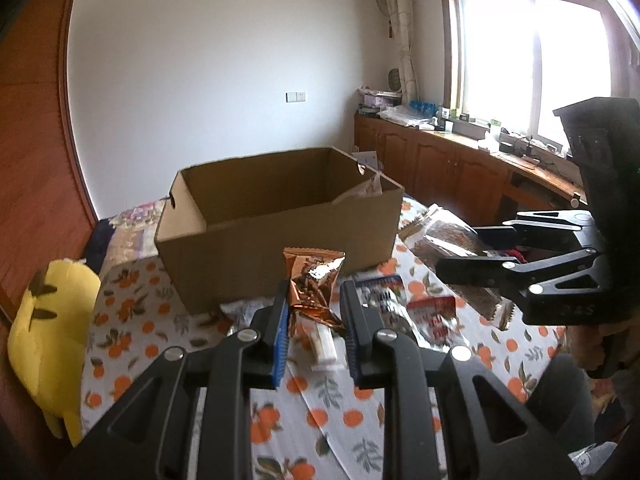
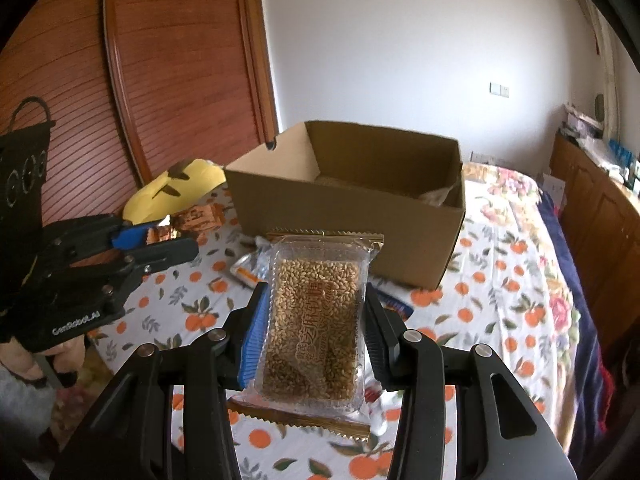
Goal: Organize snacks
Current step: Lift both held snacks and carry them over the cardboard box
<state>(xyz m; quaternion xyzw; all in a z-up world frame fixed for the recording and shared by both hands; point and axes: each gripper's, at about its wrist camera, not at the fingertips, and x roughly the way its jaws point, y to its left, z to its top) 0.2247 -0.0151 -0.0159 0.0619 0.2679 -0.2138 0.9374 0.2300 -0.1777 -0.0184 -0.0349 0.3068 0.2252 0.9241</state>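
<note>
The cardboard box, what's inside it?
Inside the cardboard box, a crinkly clear wrapper sits in the right corner, with something pale on the floor. The front wall hides the rest.

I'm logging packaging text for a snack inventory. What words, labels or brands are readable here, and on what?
"GenRobot.AI": on the left hand-held gripper body, seen from the right wrist.
Sesame bar pack in the right hand-held gripper: printed characters, too blurred to read.
Copper foil packet: print unreadable.
Blue and red packets on the tablecloth: blurred, unreadable.
</note>
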